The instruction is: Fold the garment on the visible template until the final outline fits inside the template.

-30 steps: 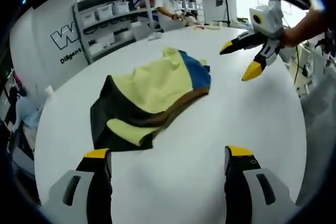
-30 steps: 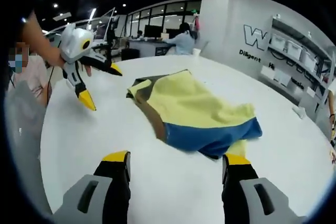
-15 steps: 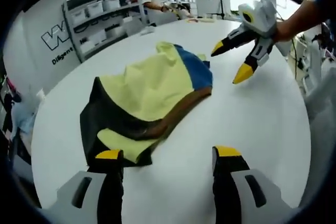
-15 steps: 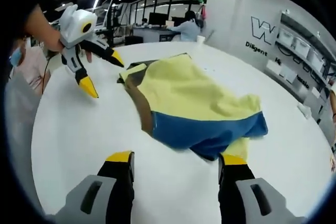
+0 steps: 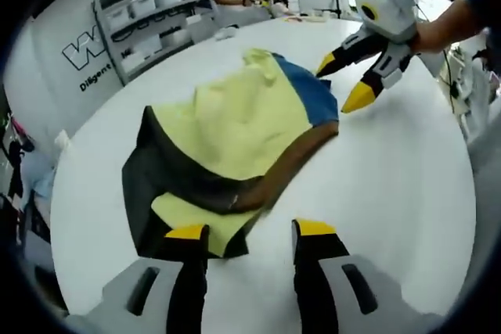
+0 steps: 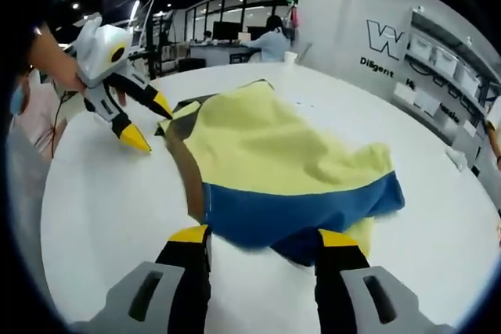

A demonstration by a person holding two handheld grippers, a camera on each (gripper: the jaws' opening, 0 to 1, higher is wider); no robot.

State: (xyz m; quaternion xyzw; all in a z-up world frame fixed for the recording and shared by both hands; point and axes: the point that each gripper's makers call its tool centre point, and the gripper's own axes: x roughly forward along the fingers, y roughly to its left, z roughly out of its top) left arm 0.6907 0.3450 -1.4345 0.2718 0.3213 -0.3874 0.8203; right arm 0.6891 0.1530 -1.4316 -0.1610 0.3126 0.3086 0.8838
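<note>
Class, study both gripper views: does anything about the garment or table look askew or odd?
The garment lies crumpled on the white table, edges uneven and a brown band curling. No template outline shows beneath it. Nothing looks spilled or damaged.

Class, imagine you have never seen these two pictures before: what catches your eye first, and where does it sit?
The rumpled garment, pale yellow with a blue band and dark brown and black edges, lies in the middle of the white round table. The left claw, jaws apart, sits at its black-and-yellow end, and the right claw, also open, at its blue end. Behind stand shelves of bins against a white wall.
</note>
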